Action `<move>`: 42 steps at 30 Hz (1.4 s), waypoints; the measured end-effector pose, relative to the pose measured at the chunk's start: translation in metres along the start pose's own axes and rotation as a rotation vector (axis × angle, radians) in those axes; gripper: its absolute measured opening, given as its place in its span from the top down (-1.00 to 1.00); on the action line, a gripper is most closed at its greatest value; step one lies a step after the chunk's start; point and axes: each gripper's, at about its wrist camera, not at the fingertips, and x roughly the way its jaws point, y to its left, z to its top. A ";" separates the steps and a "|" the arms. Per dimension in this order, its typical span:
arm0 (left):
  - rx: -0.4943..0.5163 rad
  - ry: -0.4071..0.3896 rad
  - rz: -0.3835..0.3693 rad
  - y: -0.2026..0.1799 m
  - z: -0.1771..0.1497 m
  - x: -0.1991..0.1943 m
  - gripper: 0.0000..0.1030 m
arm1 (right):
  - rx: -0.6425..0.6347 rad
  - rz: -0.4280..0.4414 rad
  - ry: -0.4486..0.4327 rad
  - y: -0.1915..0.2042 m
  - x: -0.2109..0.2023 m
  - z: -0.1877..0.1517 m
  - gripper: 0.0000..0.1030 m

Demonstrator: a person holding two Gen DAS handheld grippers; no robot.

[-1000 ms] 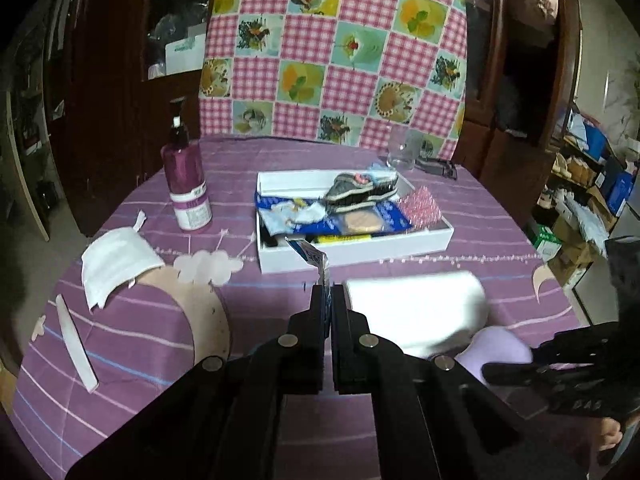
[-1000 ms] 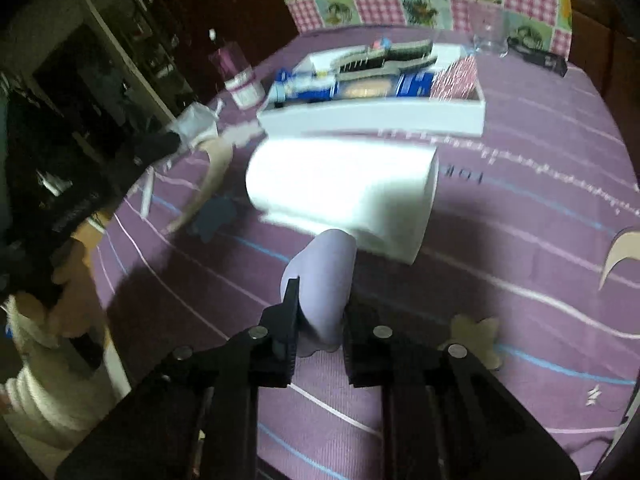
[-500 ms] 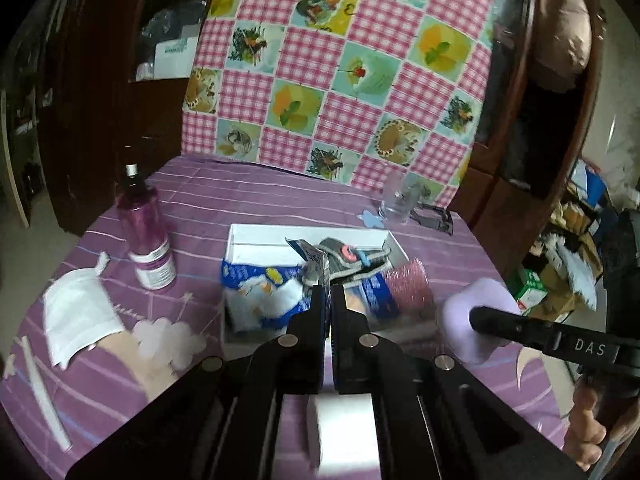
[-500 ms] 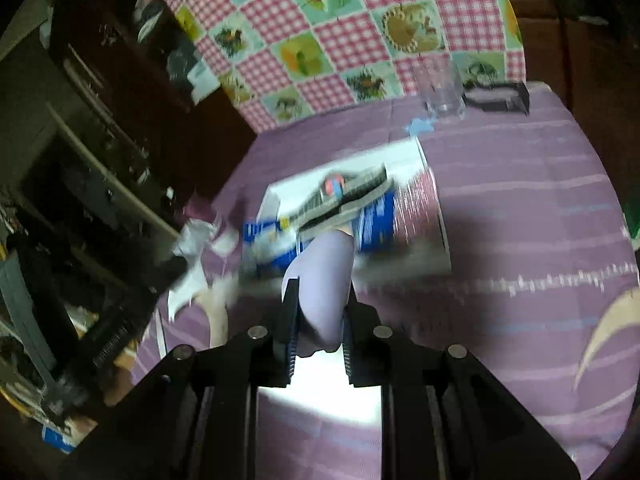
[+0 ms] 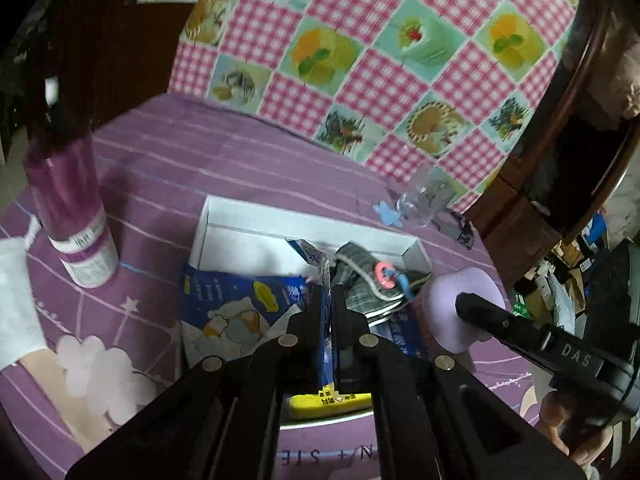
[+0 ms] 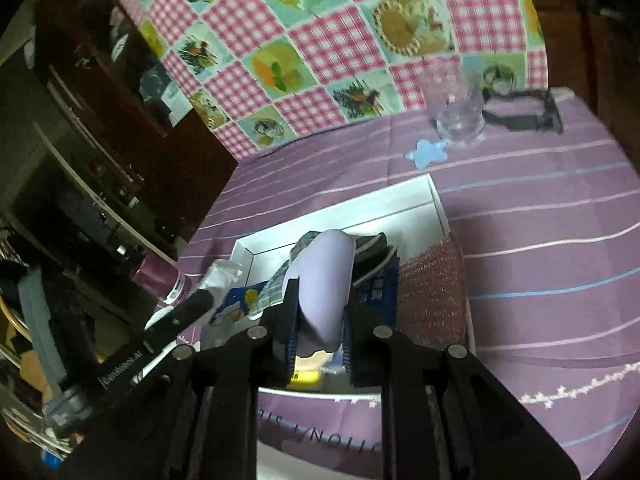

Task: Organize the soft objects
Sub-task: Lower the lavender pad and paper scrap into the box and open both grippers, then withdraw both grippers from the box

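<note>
1. Left wrist view: the left gripper point(image 5: 328, 296) is closed tight on a thin blue-and-white packet corner point(image 5: 311, 255), which sticks up between the pads. It hangs over the white tray point(image 5: 224, 224) on the purple-clothed desk point(image 5: 240, 168).
2. Same view, tray contents: a blue tissue pack point(image 5: 236, 304), a grey checked fabric piece point(image 5: 360, 276) with pink and blue rings, and a yellow strip near the front wall. A magenta bottle point(image 5: 76, 216) stands left of the tray, well apart; a clear glass point(image 5: 424, 200) stands behind it.
3. Same view, right side: the right gripper point(image 5: 460, 304) carries a lilac foam pad point(image 5: 464, 312) over the tray's right end.
4. Right wrist view: the right gripper point(image 6: 320, 320) is clamped on the lilac foam pad point(image 6: 328, 276), pads pressing its lower end while the free end leans forward over the tray point(image 6: 400, 200). Red bubble wrap point(image 6: 436, 292) lies at the tray's right end.
5. Handling judgement: the foam looks light, squashy and springy, so it is best held low with a moderate squeeze; it may bounce on release. The packet looks thin, limp and slippery, and an edge pinch risks a slip or tear.
</note>
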 end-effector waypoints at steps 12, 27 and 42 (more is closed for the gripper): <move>0.107 0.095 0.183 0.001 -0.023 0.036 0.98 | 0.028 -0.121 0.113 -0.028 0.022 -0.013 0.42; 0.124 -0.049 0.124 -0.013 -0.017 0.004 -0.60 | -0.005 -0.126 0.014 -0.009 -0.013 -0.005 -0.29; 0.152 -0.081 0.132 -0.022 -0.014 -0.012 -0.60 | -0.090 -0.201 0.067 0.014 -0.036 -0.004 -0.29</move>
